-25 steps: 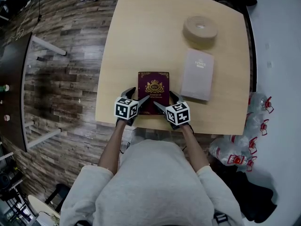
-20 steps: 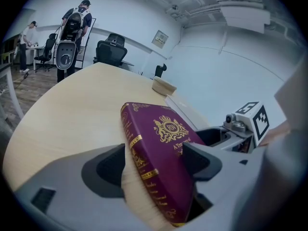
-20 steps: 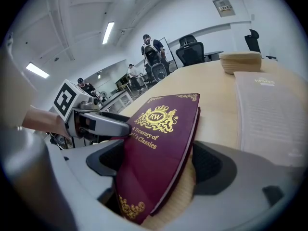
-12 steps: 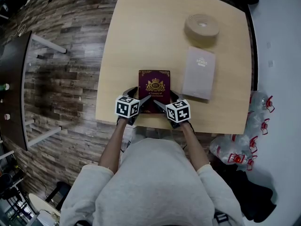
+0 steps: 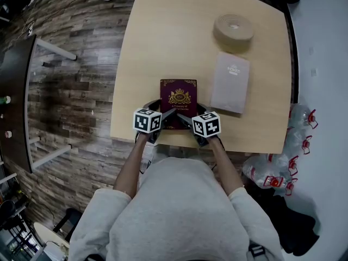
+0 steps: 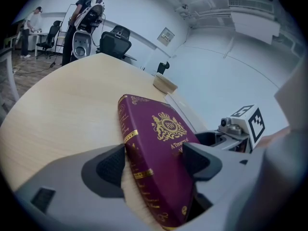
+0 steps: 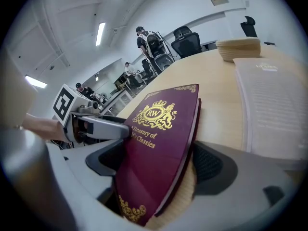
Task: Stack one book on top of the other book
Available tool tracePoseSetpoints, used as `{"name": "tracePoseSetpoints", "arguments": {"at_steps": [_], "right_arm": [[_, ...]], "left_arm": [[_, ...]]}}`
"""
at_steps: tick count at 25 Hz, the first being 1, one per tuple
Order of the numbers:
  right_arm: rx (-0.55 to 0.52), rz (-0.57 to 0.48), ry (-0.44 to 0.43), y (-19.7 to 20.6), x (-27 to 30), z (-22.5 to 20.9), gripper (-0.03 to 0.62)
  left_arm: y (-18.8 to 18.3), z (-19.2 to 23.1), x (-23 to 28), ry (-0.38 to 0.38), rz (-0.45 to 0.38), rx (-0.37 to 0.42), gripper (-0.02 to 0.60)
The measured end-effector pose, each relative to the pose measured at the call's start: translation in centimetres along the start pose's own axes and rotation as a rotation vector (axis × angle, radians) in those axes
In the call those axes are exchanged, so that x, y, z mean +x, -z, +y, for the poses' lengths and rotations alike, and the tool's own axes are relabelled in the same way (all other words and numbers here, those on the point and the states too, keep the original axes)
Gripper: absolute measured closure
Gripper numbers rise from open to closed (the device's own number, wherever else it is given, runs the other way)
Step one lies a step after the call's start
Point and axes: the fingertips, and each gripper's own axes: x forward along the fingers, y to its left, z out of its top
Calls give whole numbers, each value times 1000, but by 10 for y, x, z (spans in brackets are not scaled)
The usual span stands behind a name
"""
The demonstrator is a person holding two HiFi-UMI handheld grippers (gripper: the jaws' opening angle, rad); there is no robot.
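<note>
**Both tongs clamped on the maroon book's near corners**

We have the left tongs (image 6: pixel 155 161) closed on the near-left corner of the maroon book (image 5: pixel 178 99), one pad against the spine and the other on the cover. The right tongs (image 7: pixel 159 160) grip the near-right corner in the same way, narrowed to the book's thickness. We judge that taking it at two corners keeps so broad and flat a thing level and stops it falling open.

The book lies at the near edge of the bench (image 5: pixel 163 37), where the lower pads can get under its edge. Both gripper views show it canted between the pads.

The grey book (image 5: pixel 230 82) lies flat to the right of the maroon book, apart from it and a little farther off. A tan roll (image 5: pixel 233 29) sits beyond that, clear of the path. Nothing is stacked yet, and we judge the carry across to the right comes next.
</note>
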Motion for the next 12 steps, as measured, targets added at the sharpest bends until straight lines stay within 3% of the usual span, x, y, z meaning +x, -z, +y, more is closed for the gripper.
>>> {"name": "tracePoseSetpoints", "arguments": {"at_steps": [12], "right_arm": [[10, 48, 5, 0, 1, 0, 158]], "left_arm": [[1, 1, 2, -4, 22, -48, 209]]}}
